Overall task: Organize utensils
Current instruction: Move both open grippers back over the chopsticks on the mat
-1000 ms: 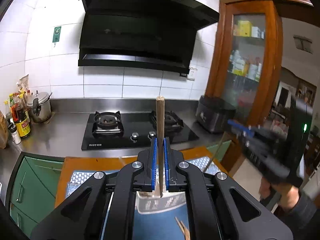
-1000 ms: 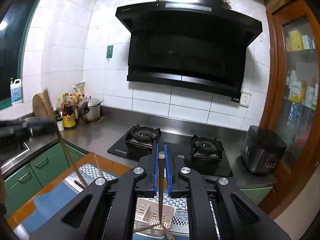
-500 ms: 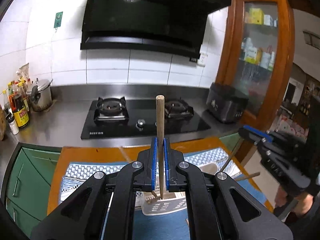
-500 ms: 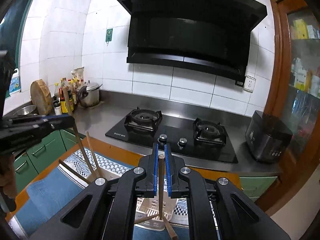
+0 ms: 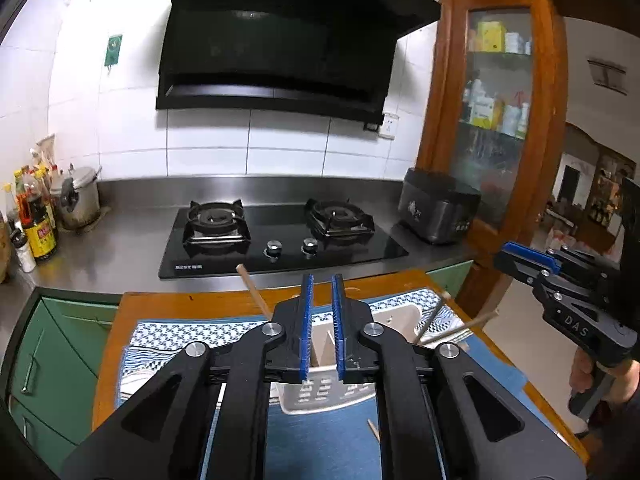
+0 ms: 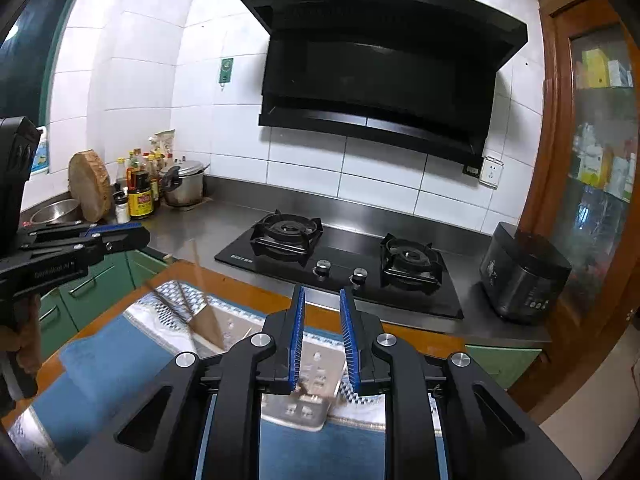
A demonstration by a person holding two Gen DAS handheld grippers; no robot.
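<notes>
A white slotted utensil basket stands on a blue patterned mat on the wooden table. Wooden chopsticks lean in it: one at the left, others sticking out to the right. My left gripper is open and empty just above the basket. My right gripper is open and empty above the basket, which is blurred in that view. Blurred chopsticks lean at its left end. Each gripper shows in the other's view: the right one, the left one.
A loose chopstick lies on the mat in front of the basket. Behind the table is a steel counter with a black gas hob, a dark rice cooker, a steel pot and sauce bottles. A wooden cabinet stands at the right.
Both grippers have opened and let go of their chopsticks, which now lean in the basket. Both views have tilted down toward the table.
</notes>
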